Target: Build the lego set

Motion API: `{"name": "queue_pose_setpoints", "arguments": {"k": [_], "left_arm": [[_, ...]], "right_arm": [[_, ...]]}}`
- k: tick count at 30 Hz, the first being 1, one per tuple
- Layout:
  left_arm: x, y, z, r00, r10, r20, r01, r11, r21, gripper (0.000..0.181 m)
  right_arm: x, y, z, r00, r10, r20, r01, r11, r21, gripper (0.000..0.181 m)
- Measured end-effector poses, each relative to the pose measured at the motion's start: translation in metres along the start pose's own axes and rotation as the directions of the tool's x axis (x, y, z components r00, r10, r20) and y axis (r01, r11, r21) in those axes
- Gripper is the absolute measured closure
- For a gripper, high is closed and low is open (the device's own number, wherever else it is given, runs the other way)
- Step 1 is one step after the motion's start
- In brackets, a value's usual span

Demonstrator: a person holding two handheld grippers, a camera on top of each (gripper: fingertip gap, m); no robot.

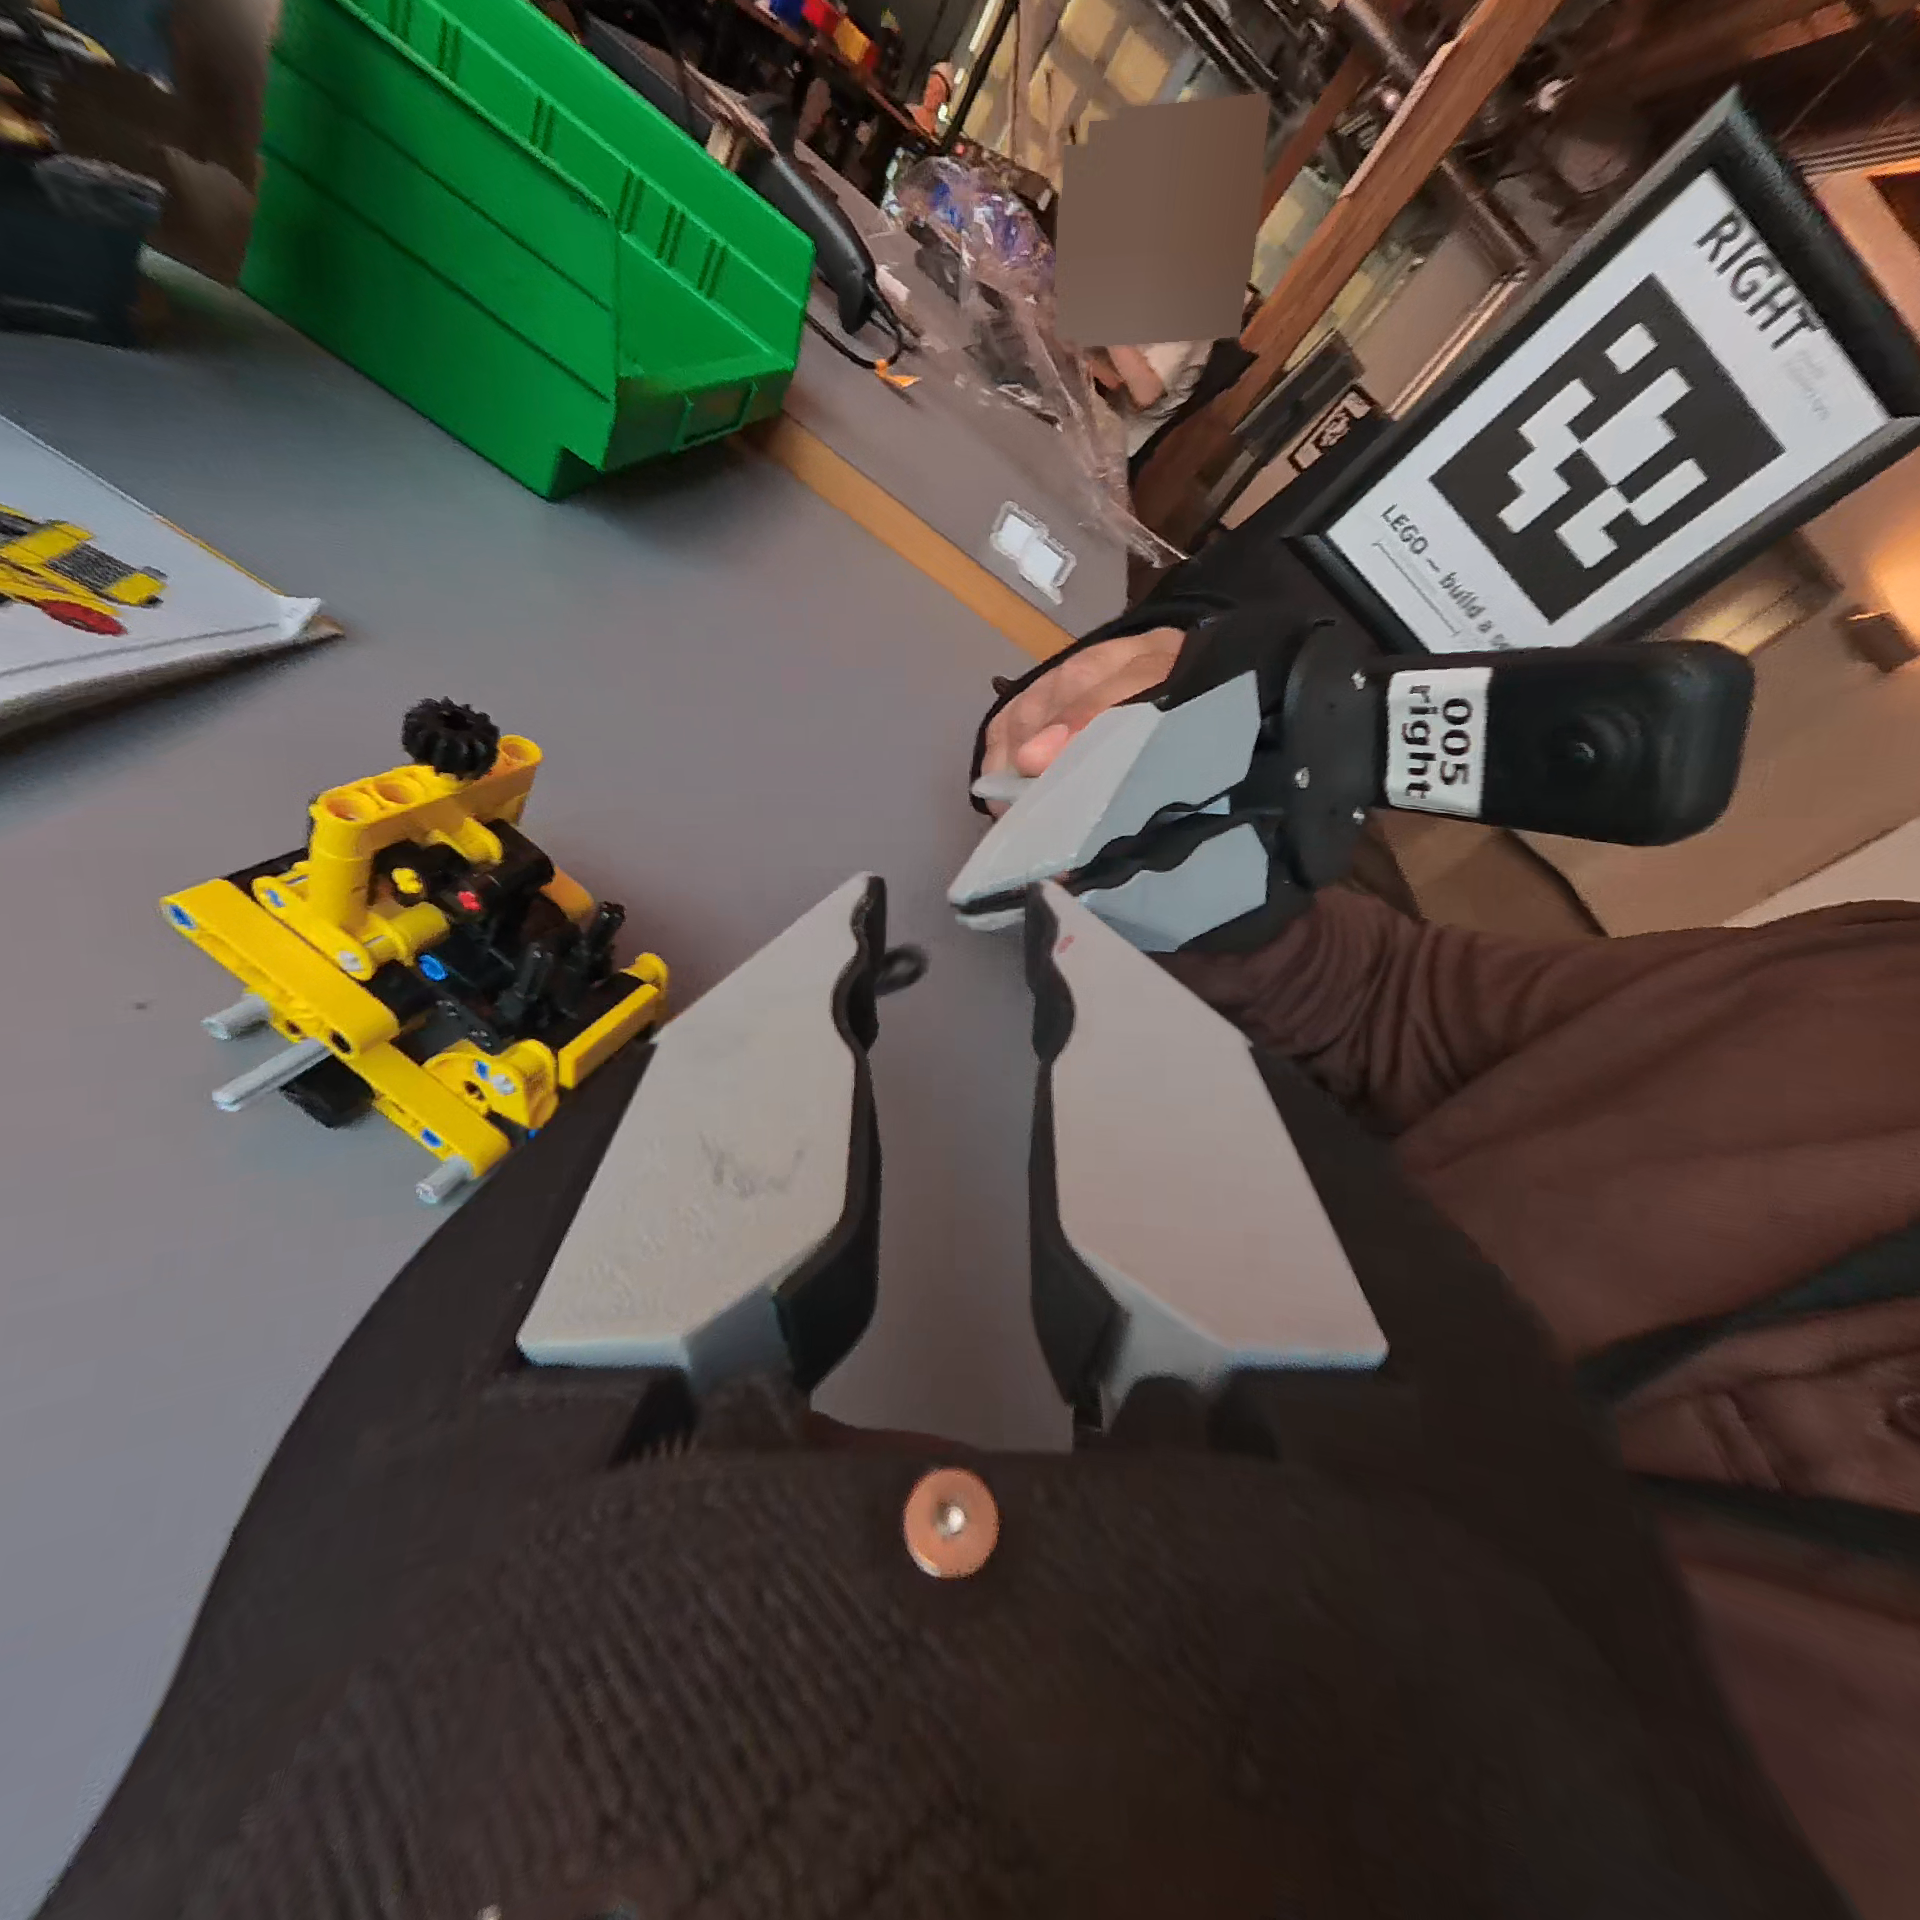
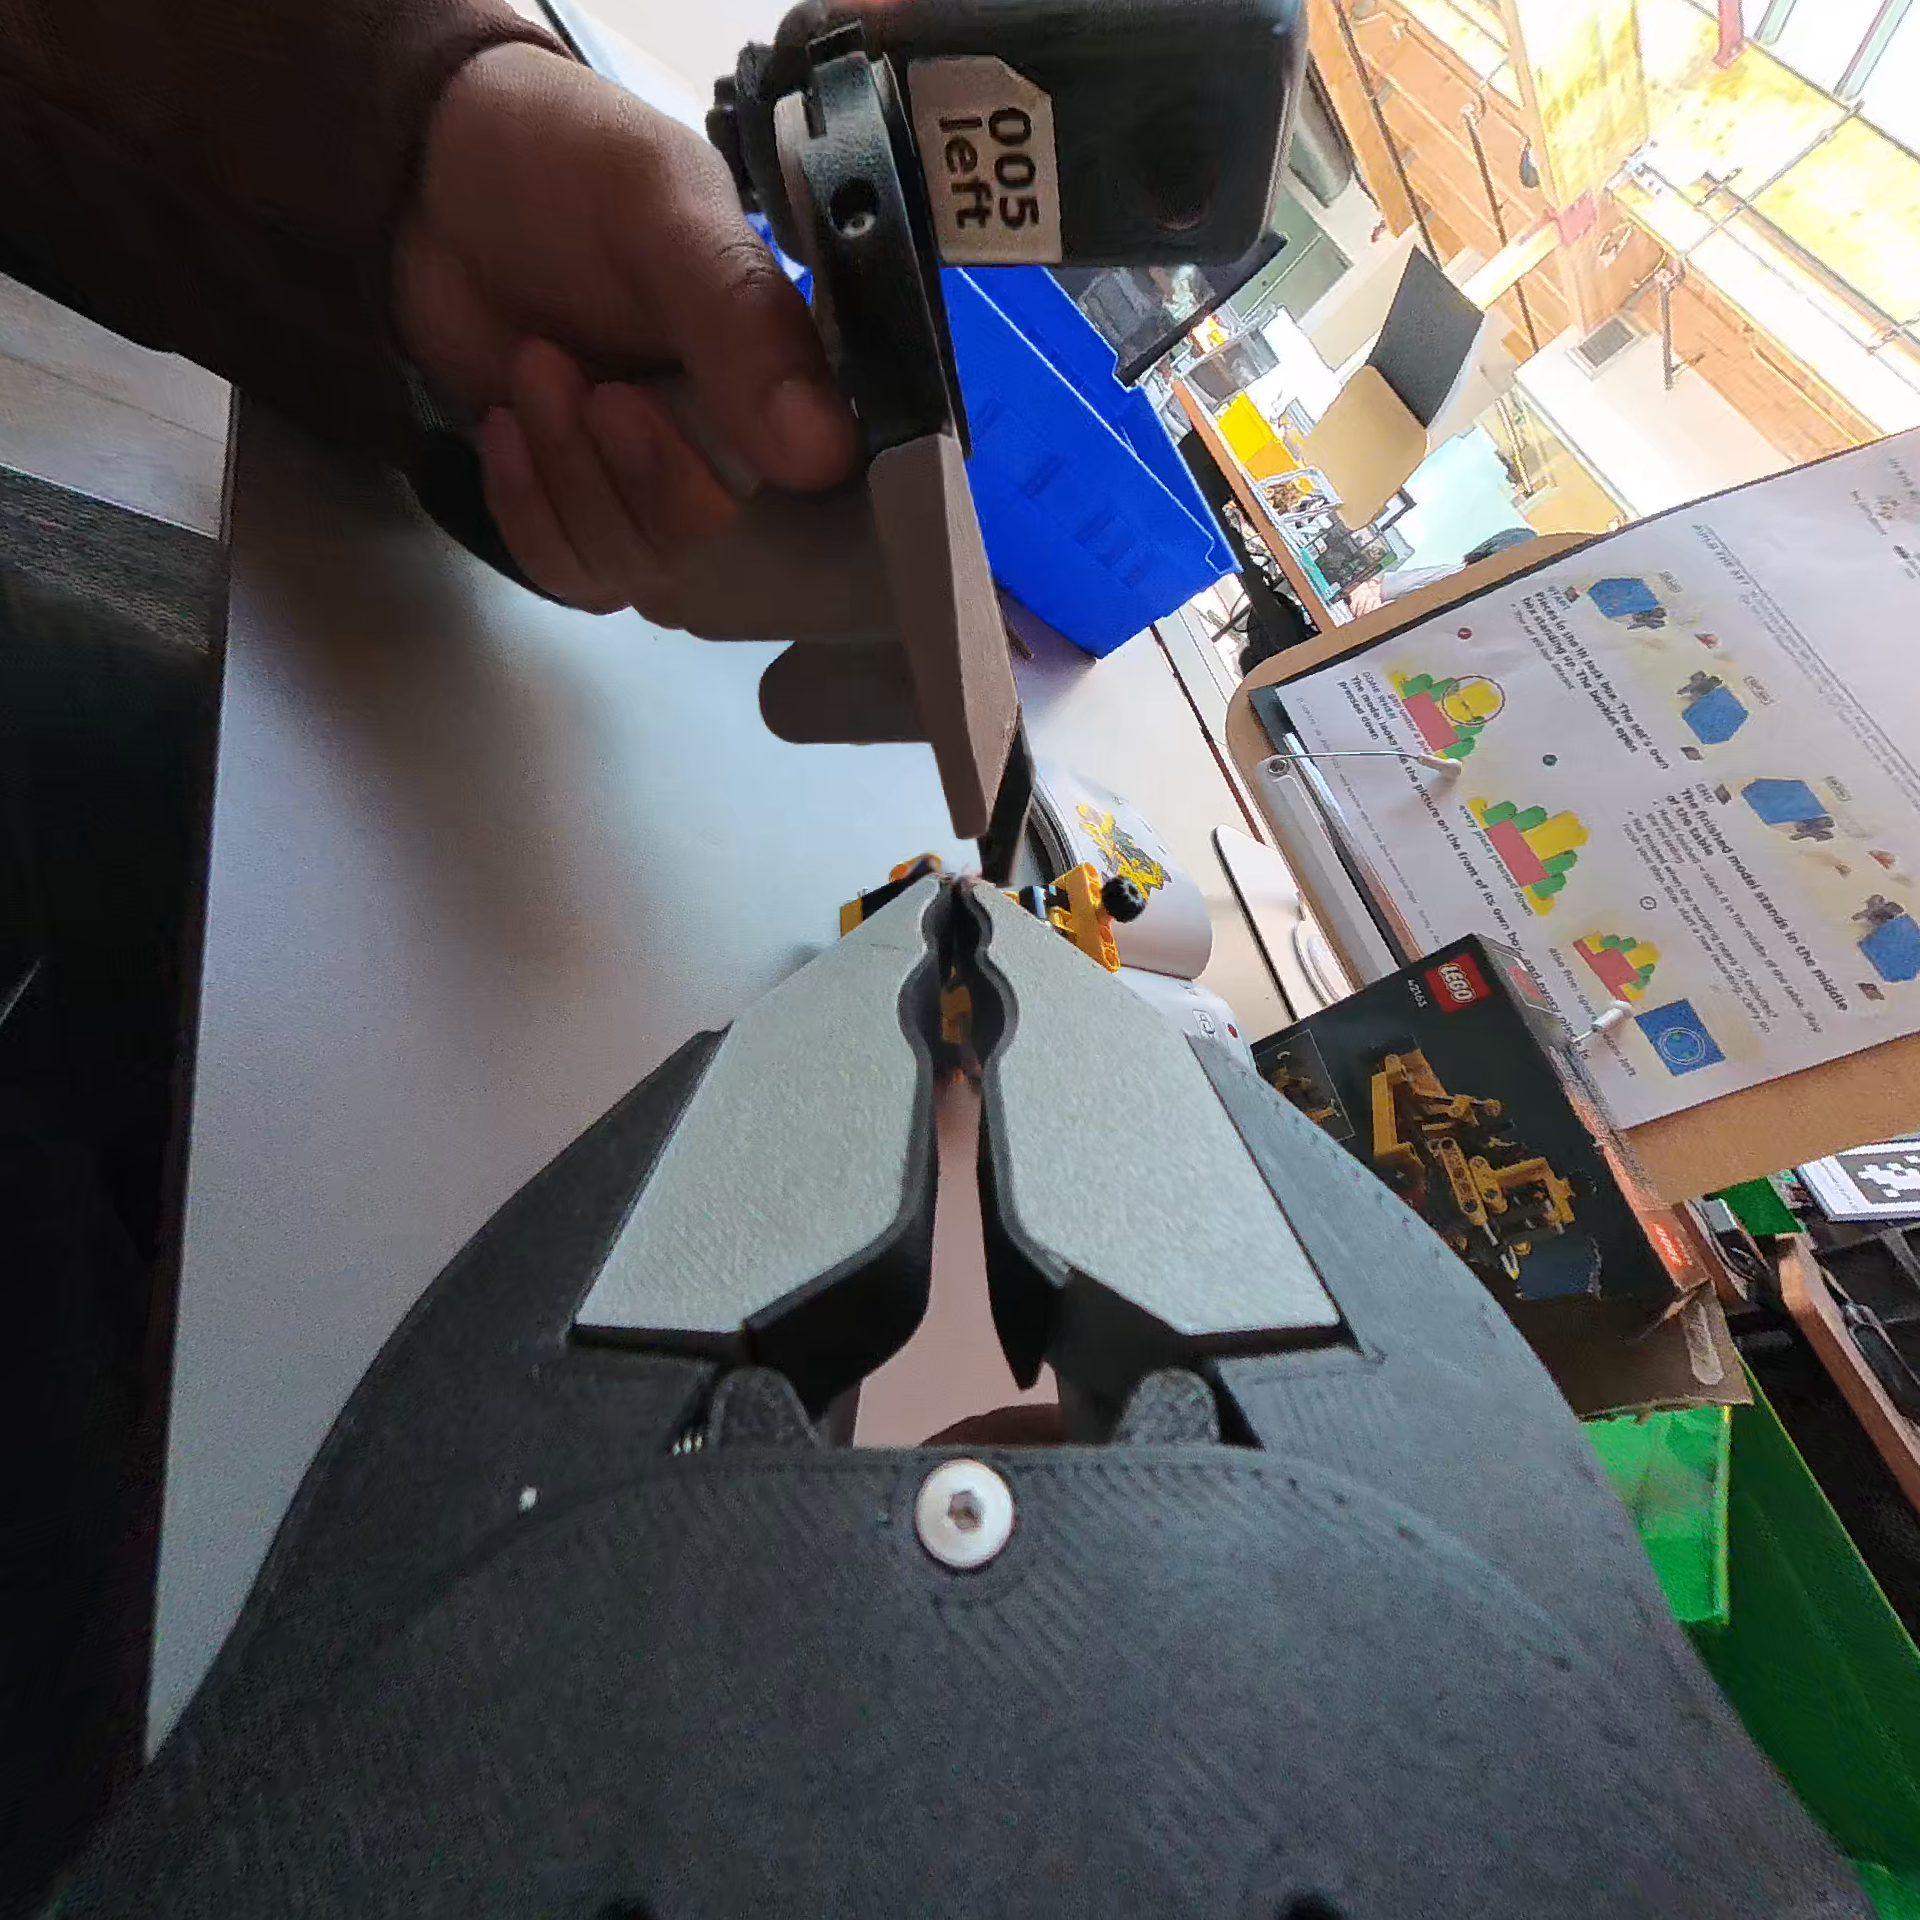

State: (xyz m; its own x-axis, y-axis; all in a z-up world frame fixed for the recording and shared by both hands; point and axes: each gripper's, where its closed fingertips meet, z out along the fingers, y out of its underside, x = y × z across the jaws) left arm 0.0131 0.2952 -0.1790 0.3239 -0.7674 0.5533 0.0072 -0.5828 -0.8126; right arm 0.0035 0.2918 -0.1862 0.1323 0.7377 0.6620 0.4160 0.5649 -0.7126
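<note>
- The left tool hovers over the grey surface with a moderate gap between its jaws, gripping nothing.
- The right tool, just ahead to its right, has its tips nearly together; whether it pinches anything I cannot tell.
- The yellow-and-black lego model stands left of the left tool.
- Farther off sit a green bin and booklet.

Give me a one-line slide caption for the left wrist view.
Open left tongs hover over the grey table beside the partly built yellow Lego vehicle, right tongs shut nearby.
</note>
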Motion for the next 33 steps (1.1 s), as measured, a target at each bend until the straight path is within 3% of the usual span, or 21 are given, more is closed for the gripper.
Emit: {"name": "queue_pose_setpoints", "arguments": {"k": [4, 9, 13, 17, 22, 33], "left_arm": [[-0.003, 0.009, 0.004, 1.0, -0.027, -0.011, 0.027, 0.999, -0.029, 0.163], [-0.031, -0.001, -0.026, 0.988, 0.043, 0.148, -0.041, 0.999, -0.019, 0.162], [-0.05, 0.022, -0.057, 0.962, 0.128, 0.242, -0.076, 0.974, -0.212, 0.155], [-0.069, 0.043, -0.084, 0.883, 0.297, 0.363, -0.158, 0.917, -0.365, 0.152], [-0.069, 0.052, -0.085, 0.9, 0.286, 0.328, -0.155, 0.915, -0.372, 0.153], [-0.078, 0.071, -0.068, 0.874, 0.398, 0.278, -0.225, 0.84, -0.494, 0.16]], "right_arm": [[0.0, 0.004, 0.002, 1.0, -0.002, -0.008, 0.002, 1.0, -0.014, 0.181], [-0.003, 0.034, 0.002, 0.996, 0.08, 0.039, -0.074, 0.988, -0.136, 0.181], [-0.015, 0.044, 0.002, 0.965, 0.234, 0.117, -0.214, 0.964, -0.16, 0.181], [-0.012, 0.049, 0.005, 0.939, 0.325, 0.112, -0.303, 0.936, -0.178, 0.181], [-0.014, 0.058, 0.01, 0.874, 0.47, 0.126, -0.427, 0.865, -0.265, 0.125], [-0.013, 0.054, 0.008, 0.864, 0.481, 0.147, -0.442, 0.866, -0.232, 0.137]]}}
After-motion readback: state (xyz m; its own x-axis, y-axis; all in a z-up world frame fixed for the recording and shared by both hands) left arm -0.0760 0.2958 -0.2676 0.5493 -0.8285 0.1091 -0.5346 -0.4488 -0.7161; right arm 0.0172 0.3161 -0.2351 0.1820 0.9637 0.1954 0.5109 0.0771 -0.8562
